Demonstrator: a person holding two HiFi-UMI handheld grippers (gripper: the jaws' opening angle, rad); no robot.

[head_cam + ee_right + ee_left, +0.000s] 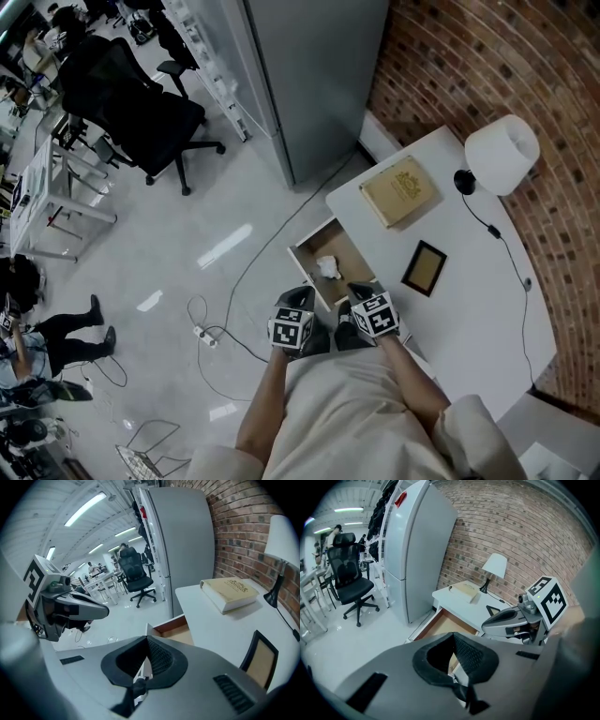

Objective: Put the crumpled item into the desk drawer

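The white desk (469, 281) has its wooden drawer (306, 260) pulled open toward the floor. A crumpled white item (327, 267) lies inside the drawer near its front. Both grippers hang close to the person's body, just short of the drawer's front. My left gripper (300, 296) is over the floor to the drawer's left, and my right gripper (360, 291) is by the drawer's near corner. Each has its jaws together with nothing between them. The left gripper view shows the drawer (440, 623) and the right gripper (513, 620); the right gripper view shows the drawer (174, 628) and the left gripper (70, 607).
On the desk lie a tan book (401, 190), a white-shaded lamp (502, 153) with its cord, and a dark-framed panel (425, 268). A grey cabinet (309, 75) stands beyond the desk, a brick wall to the right. A cable and power strip (206, 336) lie on the floor, an office chair (141, 103) farther off.
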